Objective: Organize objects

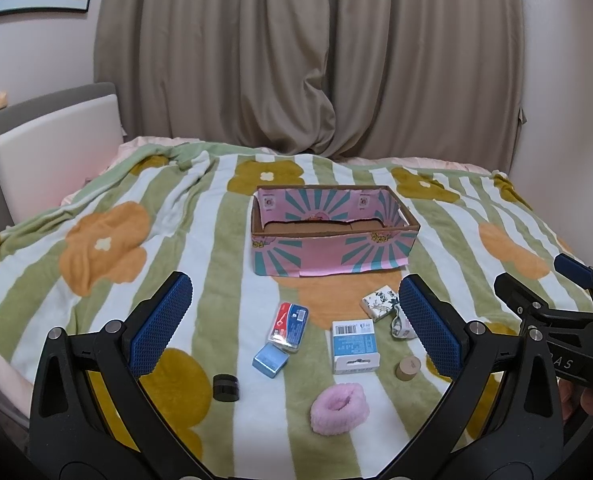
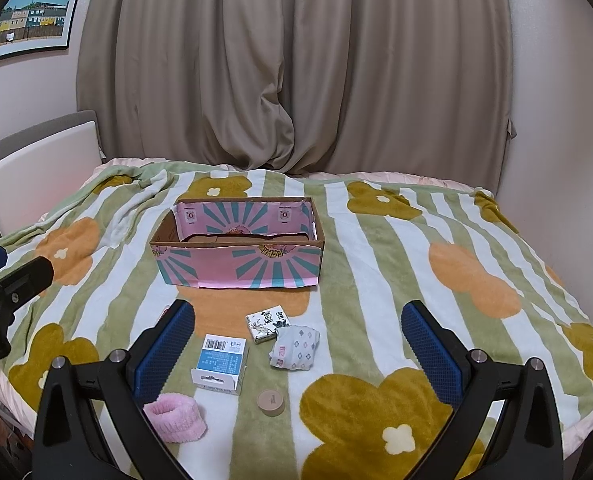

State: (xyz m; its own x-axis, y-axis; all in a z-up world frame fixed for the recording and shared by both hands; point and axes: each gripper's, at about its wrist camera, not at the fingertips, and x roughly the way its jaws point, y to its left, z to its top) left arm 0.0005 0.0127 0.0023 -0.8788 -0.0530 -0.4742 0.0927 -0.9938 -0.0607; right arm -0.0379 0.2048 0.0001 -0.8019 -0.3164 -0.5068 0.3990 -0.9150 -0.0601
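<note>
Your left gripper (image 1: 294, 330) and right gripper (image 2: 298, 354) hover with jaws spread wide, holding nothing. The pink box (image 1: 332, 252) sits mid-bed on the flowered blanket (image 1: 108, 248); small items lie scattered just before it, nearest the tissue pack (image 2: 265, 323).

Beige curtains (image 1: 316, 60) hang in heavy folds across the back wall, with a framed picture of colourful houses (image 2: 28, 16) up on the left; a white padded headboard (image 1: 56, 152) stands at the left side of the bed
</note>
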